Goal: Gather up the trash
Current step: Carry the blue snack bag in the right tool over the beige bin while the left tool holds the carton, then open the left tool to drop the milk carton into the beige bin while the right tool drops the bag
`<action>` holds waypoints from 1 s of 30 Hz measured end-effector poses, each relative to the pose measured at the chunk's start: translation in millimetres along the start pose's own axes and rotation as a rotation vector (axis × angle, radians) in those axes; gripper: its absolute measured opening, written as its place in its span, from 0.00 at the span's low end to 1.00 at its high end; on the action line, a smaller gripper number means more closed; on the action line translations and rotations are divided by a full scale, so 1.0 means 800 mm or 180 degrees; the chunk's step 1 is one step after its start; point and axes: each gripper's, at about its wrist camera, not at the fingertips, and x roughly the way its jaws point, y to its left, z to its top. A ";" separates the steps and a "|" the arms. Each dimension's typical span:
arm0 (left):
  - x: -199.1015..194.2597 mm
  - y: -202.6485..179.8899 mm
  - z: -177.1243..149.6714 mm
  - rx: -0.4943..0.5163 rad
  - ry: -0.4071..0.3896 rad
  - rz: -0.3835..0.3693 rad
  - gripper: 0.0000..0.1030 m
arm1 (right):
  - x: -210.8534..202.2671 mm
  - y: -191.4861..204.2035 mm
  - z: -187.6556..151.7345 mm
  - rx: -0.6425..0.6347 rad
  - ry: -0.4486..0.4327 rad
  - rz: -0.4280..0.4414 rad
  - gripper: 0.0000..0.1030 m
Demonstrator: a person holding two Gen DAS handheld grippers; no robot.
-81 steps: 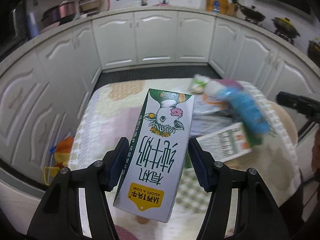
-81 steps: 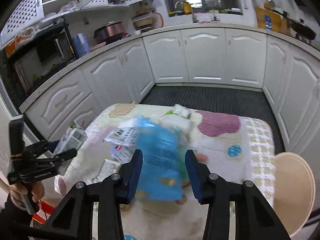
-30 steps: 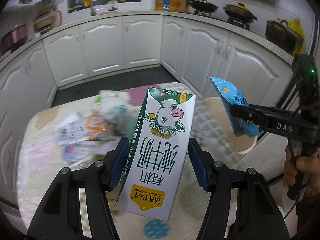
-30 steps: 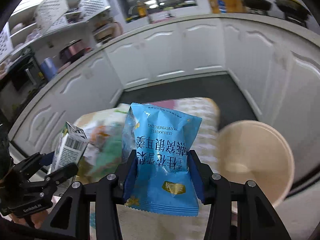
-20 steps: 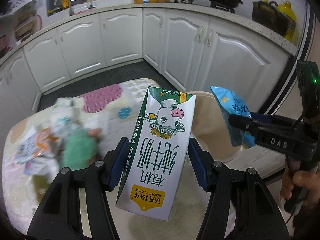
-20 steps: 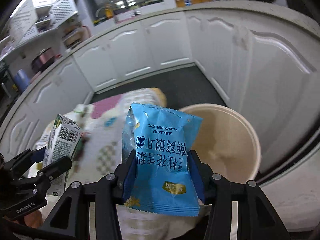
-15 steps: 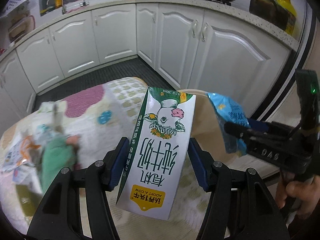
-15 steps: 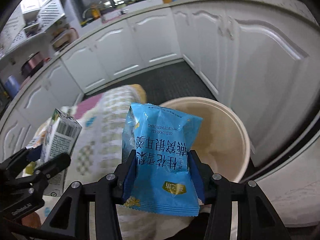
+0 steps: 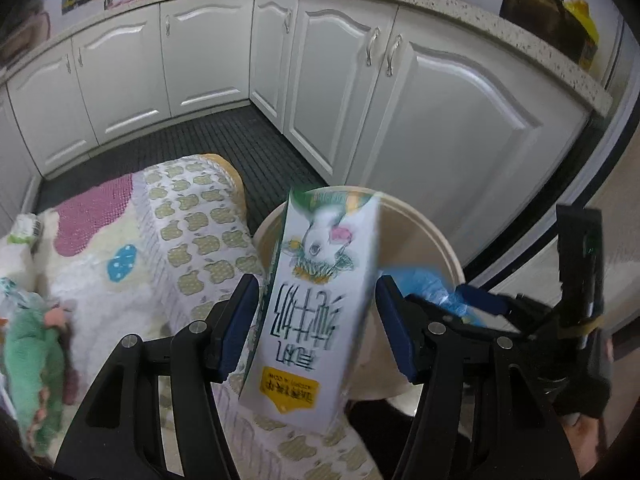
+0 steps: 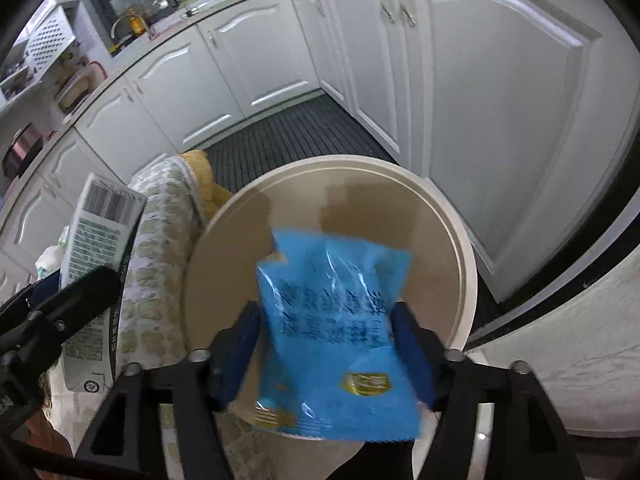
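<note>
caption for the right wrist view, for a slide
Right gripper opening above the beige bin, blue snack bag slipping free between its jaws; milk carton waits at left.

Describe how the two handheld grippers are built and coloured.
The left gripper and right gripper share one build: black plastic frames with triangular cut-outs, silver screw heads, and two fingers faced with dark blue pads. In the left wrist view, the right gripper's black upright body shows a small green light.

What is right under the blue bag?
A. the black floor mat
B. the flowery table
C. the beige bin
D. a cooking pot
C: in the right wrist view the blue bag hangs over the round mouth of the beige bin.
</note>
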 end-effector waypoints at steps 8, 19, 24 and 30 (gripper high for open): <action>-0.002 0.009 -0.002 -0.0133 0.0045 -0.0078 0.68 | 0.000 -0.007 -0.011 0.0067 0.0060 0.0041 0.71; -0.029 0.021 -0.015 -0.0115 -0.0052 0.0173 0.68 | -0.014 0.012 -0.017 -0.0069 0.0021 0.0061 0.71; -0.051 0.031 -0.023 -0.0080 -0.0132 0.0331 0.68 | -0.023 0.028 -0.021 -0.0154 0.0006 0.0080 0.72; -0.080 0.051 -0.041 -0.0109 -0.0180 0.0443 0.68 | -0.043 0.058 -0.027 -0.0275 -0.0065 0.0162 0.72</action>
